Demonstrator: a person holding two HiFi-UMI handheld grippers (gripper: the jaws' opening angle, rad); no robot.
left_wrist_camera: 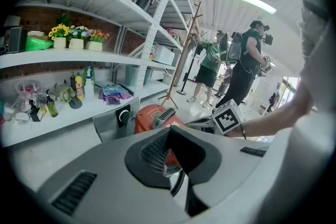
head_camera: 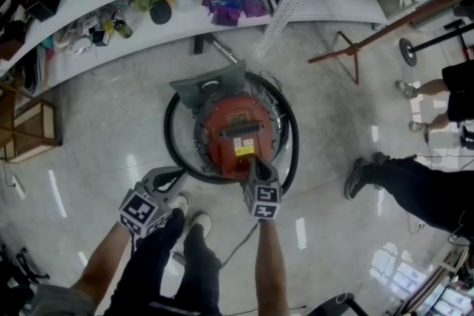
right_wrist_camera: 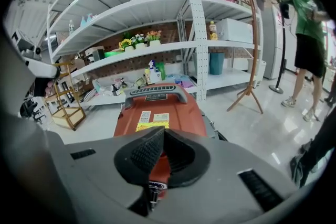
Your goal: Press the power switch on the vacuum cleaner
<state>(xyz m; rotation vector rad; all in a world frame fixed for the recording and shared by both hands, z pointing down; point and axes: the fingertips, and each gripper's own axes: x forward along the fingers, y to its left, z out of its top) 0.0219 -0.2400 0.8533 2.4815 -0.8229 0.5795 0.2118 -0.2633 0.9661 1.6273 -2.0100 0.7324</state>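
The vacuum cleaner stands on the floor directly in front of the person, ringed by its black hose. Its red body runs near to far, with the carry handle lying crosswise toward the far end.

The right gripper is plainly the nearer one. Its jaws are clenched on nothing, and they hover over the near end of the red top, pointing along the body toward the far shelves. In the right gripper view a small round fitting shows through the gap just under the closed tips. This is probably the power switch, though it is too hidden to be sure. If so, the switch lies just below and slightly near of the tips, so the press would be a short move downward, not a reach forward.

The left gripper is also clenched and empty. It hangs to the near left of the machine, outside the hose ring, and its own view shows the red body ahead and off to the right
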